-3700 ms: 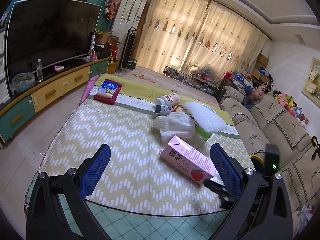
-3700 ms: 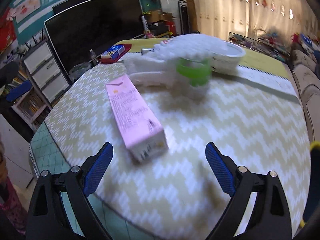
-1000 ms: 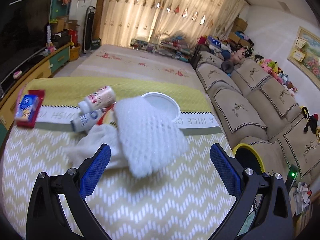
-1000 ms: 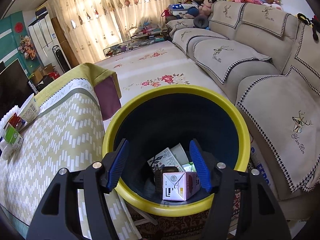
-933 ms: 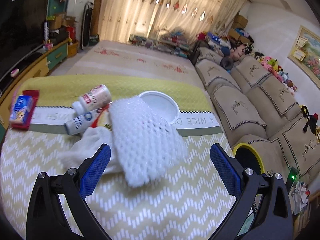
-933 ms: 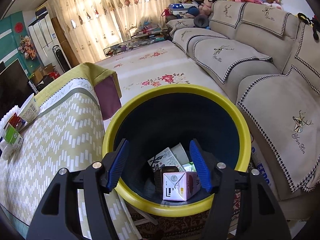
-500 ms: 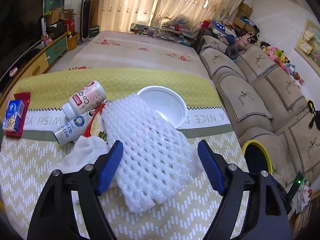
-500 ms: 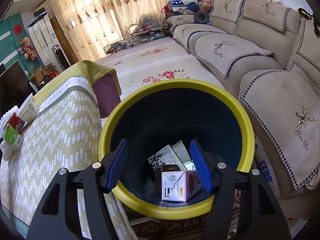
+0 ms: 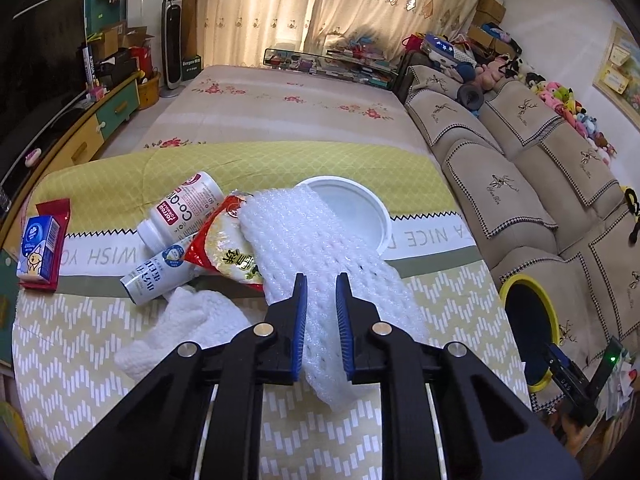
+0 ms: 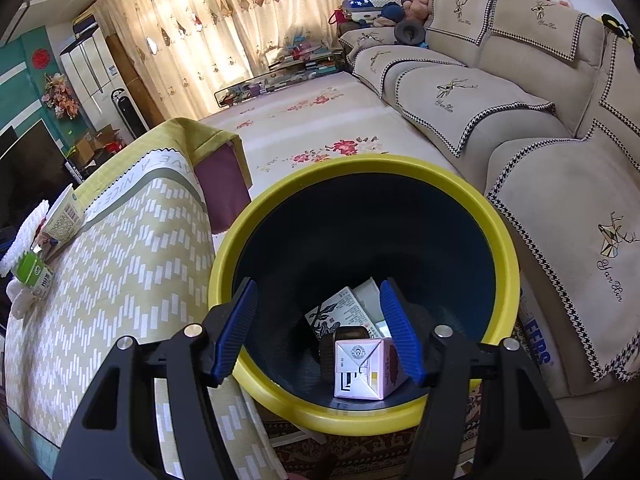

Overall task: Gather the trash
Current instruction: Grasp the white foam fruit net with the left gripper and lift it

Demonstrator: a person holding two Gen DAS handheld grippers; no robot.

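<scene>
Blue tissue pack on red wrapper (image 9: 40,248) at nine o'clock of the table, apart from the rest. Two white plastic bottles (image 9: 176,236) on their sides at ten o'clock, against a red-and-white snack bag (image 9: 224,252). Crumpled white cloth (image 9: 188,328) just below them.

Left gripper (image 9: 321,300) at centre: jaws just closed, now clamped on the near end of the white foam mesh sleeve (image 9: 316,248), which runs up toward twelve o'clock and overlaps the round white plastic lid (image 9: 360,212). Grip taken at the free end, probably so the limp sleeve lifts clear of the lid and bag.

Yellow-rimmed dark bin (image 9: 528,332) on the floor at four o'clock, off the table edge, likely placed for a short carry.

Right gripper (image 10: 320,328) above the bin (image 10: 360,172), jaws apart, nothing between the pads. Pink carton (image 10: 368,368) already inside at six o'clock, atop other cartons.
</scene>
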